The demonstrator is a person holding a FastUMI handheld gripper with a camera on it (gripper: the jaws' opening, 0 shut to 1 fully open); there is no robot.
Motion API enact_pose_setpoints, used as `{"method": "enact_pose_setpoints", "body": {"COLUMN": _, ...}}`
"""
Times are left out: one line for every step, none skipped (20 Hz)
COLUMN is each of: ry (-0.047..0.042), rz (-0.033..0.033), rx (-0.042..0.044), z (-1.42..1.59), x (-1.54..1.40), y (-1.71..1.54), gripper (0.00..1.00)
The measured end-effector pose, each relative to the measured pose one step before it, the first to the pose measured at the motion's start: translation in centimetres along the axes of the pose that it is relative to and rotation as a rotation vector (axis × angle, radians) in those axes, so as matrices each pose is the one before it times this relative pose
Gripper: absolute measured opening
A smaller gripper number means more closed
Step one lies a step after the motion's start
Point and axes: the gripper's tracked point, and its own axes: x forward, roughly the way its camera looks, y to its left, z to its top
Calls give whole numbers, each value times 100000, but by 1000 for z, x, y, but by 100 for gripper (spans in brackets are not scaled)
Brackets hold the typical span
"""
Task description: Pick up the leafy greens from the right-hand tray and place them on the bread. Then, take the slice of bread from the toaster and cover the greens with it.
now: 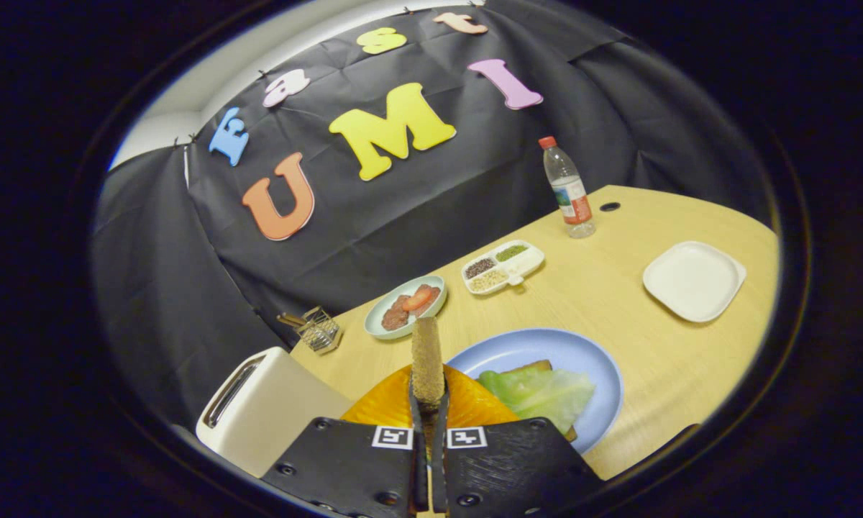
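The gripper (428,403) holds a slice of bread (427,360) upright, edge-on, both fingers clamped on its lower end, above a wooden table (618,288). Just beneath and ahead of the fingers sits an orange tray (381,406); beside it, to the right, a blue plate (546,349) carries the greens (543,392) laid over another slice of bread, whose crust (532,367) peeks out behind the leaf. The toaster (259,410) stands at the table's near left corner, its slot facing up. Beyond it are a small wire rack (316,329) and a pale green dish (405,306) of red and brown food — next to that, a white divided tray (503,266) of grains. Farther back a clear bottle (568,188) with a red cap stands upright, and a white square plate (694,279) lies well apart to the right.
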Motion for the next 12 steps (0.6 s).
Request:
{"method": "enact_pose_setpoints", "body": {"ry": -795, "rz": -826, "rx": 211, "z": 101, "x": -48, "y": -596, "gripper": 3}}
{"method": "enact_pose_setpoints", "body": {"ry": -615, "rz": -830, "rx": 111, "z": 103, "x": -31, "y": -557, "gripper": 3}}
{"method": "enact_pose_setpoints", "body": {"ry": -134, "rz": -434, "rx": 233, "z": 45, "x": -21, "y": -465, "gripper": 3}}
{"method": "enact_pose_setpoints", "body": {"ry": 461, "rz": -275, "rx": 328, "z": -15, "x": 50, "y": -426, "gripper": 4}}
{"method": "enact_pose_setpoints", "body": {"ry": 716, "rz": -184, "rx": 574, "z": -174, "x": 175, "y": -434, "gripper": 5}}
{"method": "enact_pose_setpoints", "body": {"ry": 955, "rz": -392, "rx": 579, "z": -212, "x": -58, "y": -497, "gripper": 5}}
{"method": "enact_pose_setpoints", "body": {"ry": -46, "rz": -757, "rx": 359, "z": -196, "x": 258, "y": -494, "gripper": 5}}
{"method": "enact_pose_setpoints", "body": {"ry": 434, "rz": -521, "rx": 110, "z": -37, "x": -286, "y": -423, "gripper": 10}}
{"method": "enact_pose_setpoints", "body": {"ry": 415, "rz": -423, "rx": 406, "z": -168, "x": 21, "y": -412, "gripper": 10}}
{"method": "enact_pose_setpoints", "body": {"ry": -57, "rz": -909, "rx": 275, "z": -119, "x": -153, "y": -383, "gripper": 15}}
{"method": "enact_pose_setpoints", "body": {"ry": 128, "rz": -1757, "rx": -484, "z": 47, "x": -69, "y": -506, "gripper": 20}}
{"method": "enact_pose_setpoints", "body": {"ry": 668, "rz": -524, "rx": 208, "z": -32, "x": 51, "y": -346, "gripper": 25}}
